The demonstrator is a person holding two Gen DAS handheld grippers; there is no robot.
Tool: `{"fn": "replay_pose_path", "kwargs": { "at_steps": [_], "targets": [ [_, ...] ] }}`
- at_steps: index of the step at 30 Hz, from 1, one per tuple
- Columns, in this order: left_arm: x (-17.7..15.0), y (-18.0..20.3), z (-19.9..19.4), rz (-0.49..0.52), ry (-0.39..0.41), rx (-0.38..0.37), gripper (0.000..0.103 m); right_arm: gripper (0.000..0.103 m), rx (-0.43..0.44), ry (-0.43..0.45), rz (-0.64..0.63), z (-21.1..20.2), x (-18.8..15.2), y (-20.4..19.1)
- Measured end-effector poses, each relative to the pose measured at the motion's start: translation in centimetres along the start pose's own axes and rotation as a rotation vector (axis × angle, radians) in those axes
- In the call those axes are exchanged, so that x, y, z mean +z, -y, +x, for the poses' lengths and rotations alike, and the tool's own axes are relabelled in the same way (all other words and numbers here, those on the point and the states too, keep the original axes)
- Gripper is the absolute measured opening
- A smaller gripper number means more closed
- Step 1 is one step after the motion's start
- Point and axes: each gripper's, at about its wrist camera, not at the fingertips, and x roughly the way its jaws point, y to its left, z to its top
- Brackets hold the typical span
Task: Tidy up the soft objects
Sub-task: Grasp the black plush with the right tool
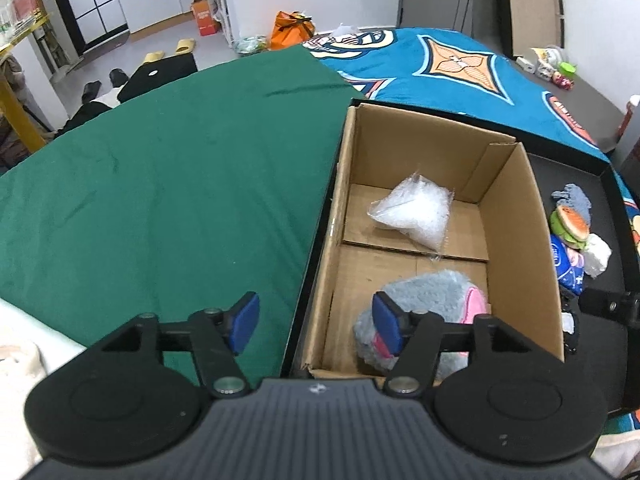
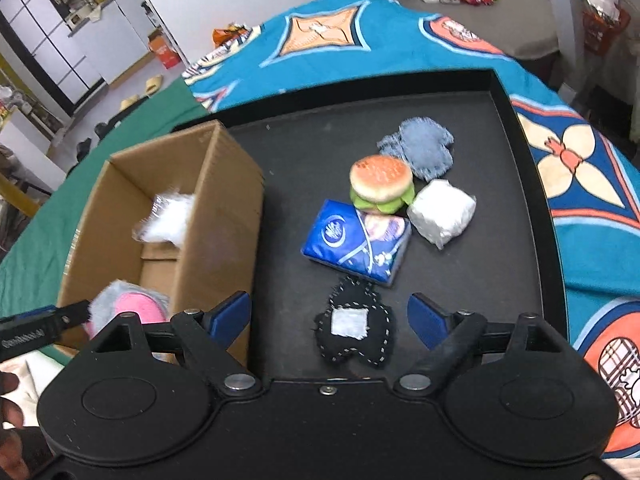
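Plush toy point(image 1: 432, 300) (grey, pink patch) lies in box point(image 1: 516, 216).

My left gripper point(image 1: 316, 326) and right gripper point(image 2: 329, 318) were matte black, each with 2 blue pads, silver pivot screws, ribbed housing at 6 o'clock.

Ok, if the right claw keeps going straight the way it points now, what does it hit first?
Most likely the black stitched felt piece lying on the black tray: it sits between the open right claw fingers. Depth is hard to judge, though.
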Motion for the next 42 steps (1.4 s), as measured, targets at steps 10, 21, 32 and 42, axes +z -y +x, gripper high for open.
{"fn": "replay_pose_path", "kwargs": {
  "at_steps": [10,21,32,42],
  "targets": [
    [0.5,1.5,0.1,0.047,-0.007,0.049,0.069,0.078,-0.031,-0.074,-0.022,3.1,-0.4,0.7],
    [1.1,3.2,0.1,0.088,0.002,0.068,0.070,0.044,-0.080,-0.134,-0.064,5.3,-1.4,1.0],
    [1.5,3.7,0.2,0.107,-0.003,0.095,0.070,0.033,-0.058,-0.088,-0.083,4.3,-1.7,1.1],
    [1.5,3.0,0.0,0.086,-0.011,0.093,0.070,0.033,-0.018,-0.016,-0.065,2.2,-0.9,0.8]
  ]
}}
